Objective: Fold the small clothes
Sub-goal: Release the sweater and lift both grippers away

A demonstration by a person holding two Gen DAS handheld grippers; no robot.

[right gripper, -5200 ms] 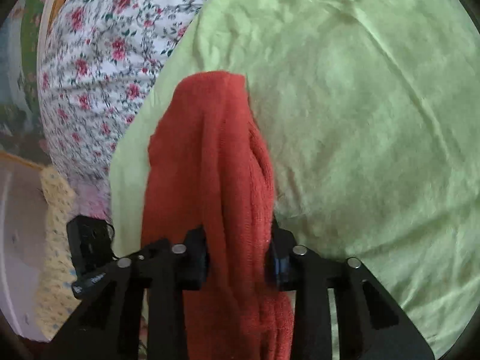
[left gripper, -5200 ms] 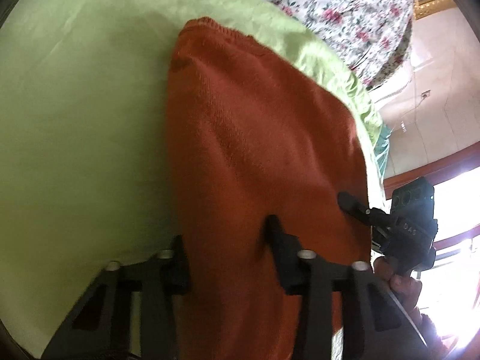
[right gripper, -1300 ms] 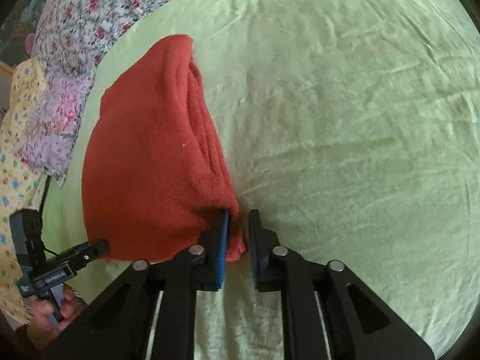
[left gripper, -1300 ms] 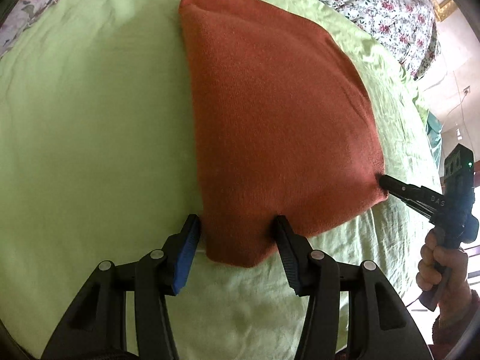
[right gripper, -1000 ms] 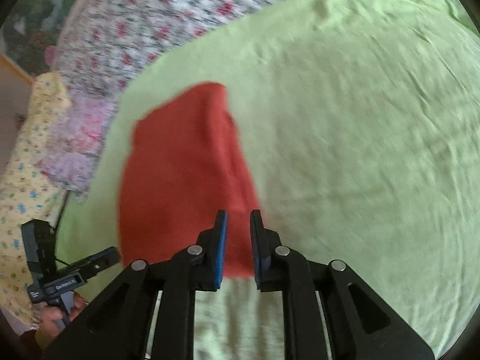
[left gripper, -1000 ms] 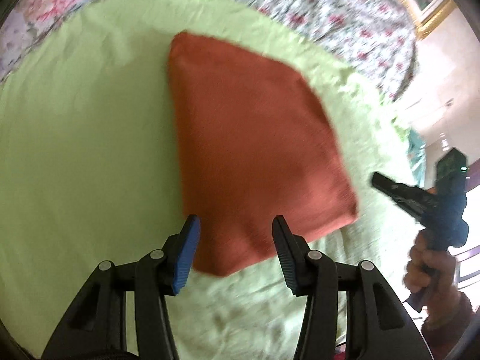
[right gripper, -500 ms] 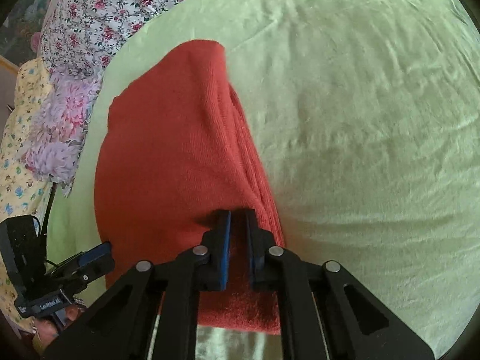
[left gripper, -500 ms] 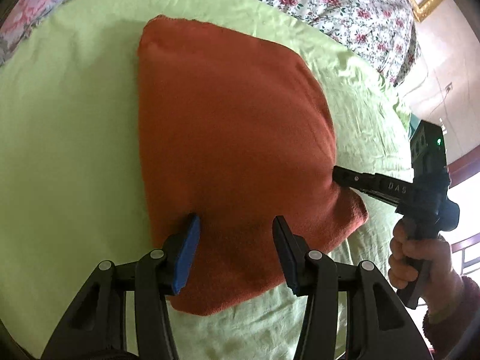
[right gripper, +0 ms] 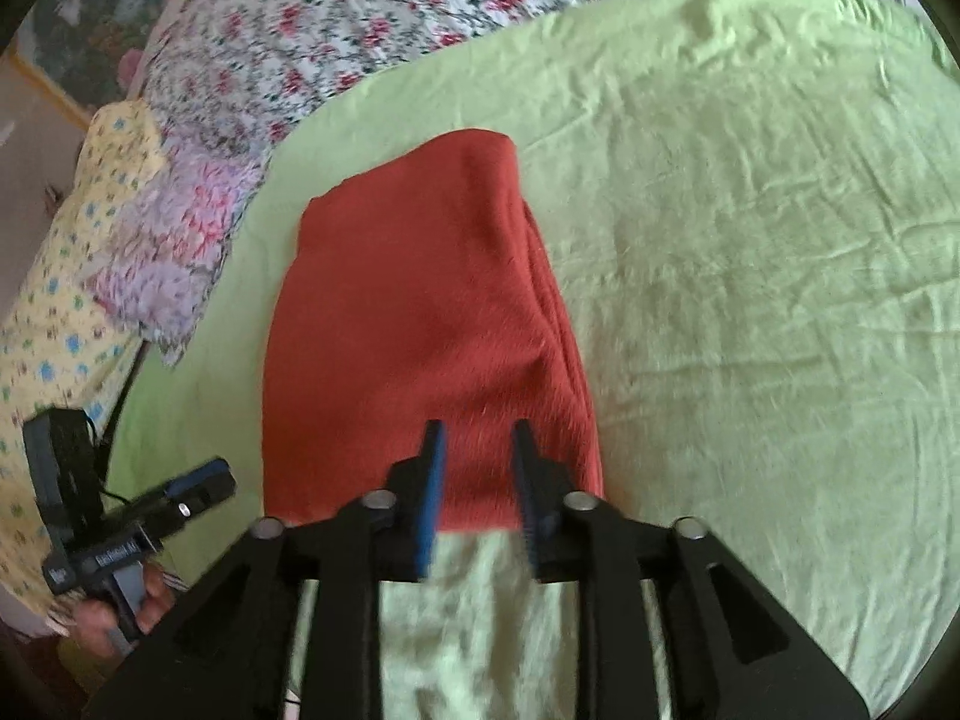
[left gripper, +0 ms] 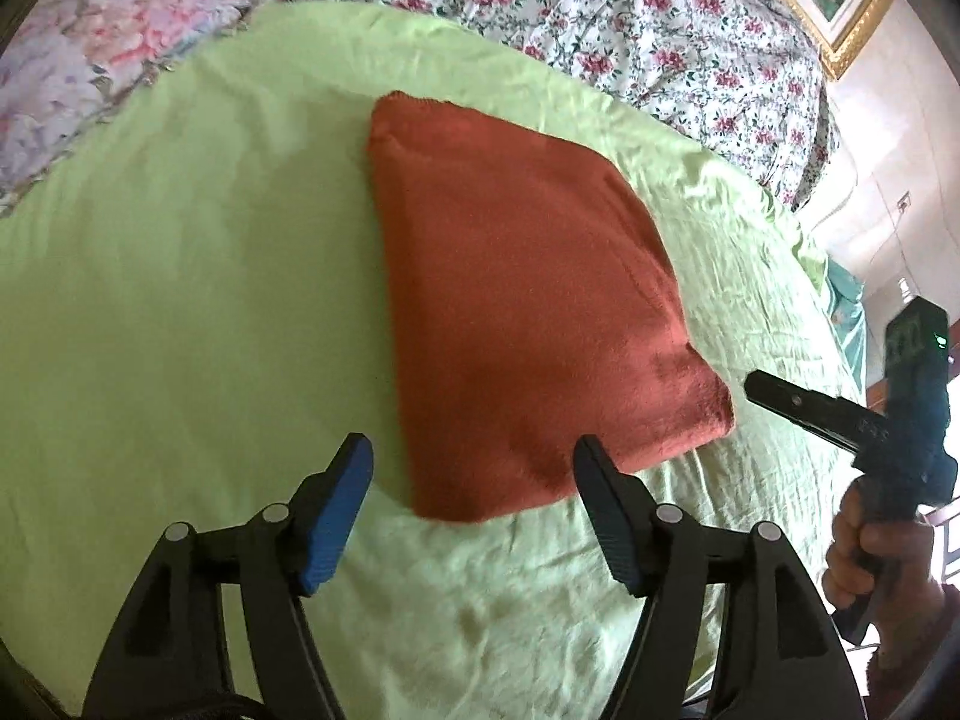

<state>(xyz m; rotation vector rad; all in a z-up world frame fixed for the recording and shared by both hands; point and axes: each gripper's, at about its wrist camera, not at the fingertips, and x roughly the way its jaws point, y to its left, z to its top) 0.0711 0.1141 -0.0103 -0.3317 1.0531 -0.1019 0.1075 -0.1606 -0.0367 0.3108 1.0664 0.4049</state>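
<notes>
Both corners of the red garment (left gripper: 528, 312) have been let go. Half a second back, the right gripper (right gripper: 477, 450) was pinched onto the near right edge and the left gripper (left gripper: 474, 462) was straddling the near left part of the cloth; now both are seen lifted clear and drawn back toward the near edge.

Left gripper: jaws have just been widened and are spread, the near corner of the garment framed between them from above but no cloth touched by either pad. Right gripper: jaws have just been opened to a partial gap; the garment's near hem is seen behind and between the fingers, nothing clamped. From the left wrist view the right gripper is seen held off the garment's right corner, apart from it.

Garment location: laid flat as a compact folded block on the green sheet (left gripper: 180, 300), roughly mid-bed, with the flowered bedding (left gripper: 630, 18) beyond it. Stacked layer edges are visible along its right side in the right wrist view, so several folds are judged done.

Meaning for the task: this piece is judged finished or nearly so. Edges look reasonably square; one slightly bulged corner at near right could be pressed down. Whether more clothes wait cannot be told from these views.
</notes>
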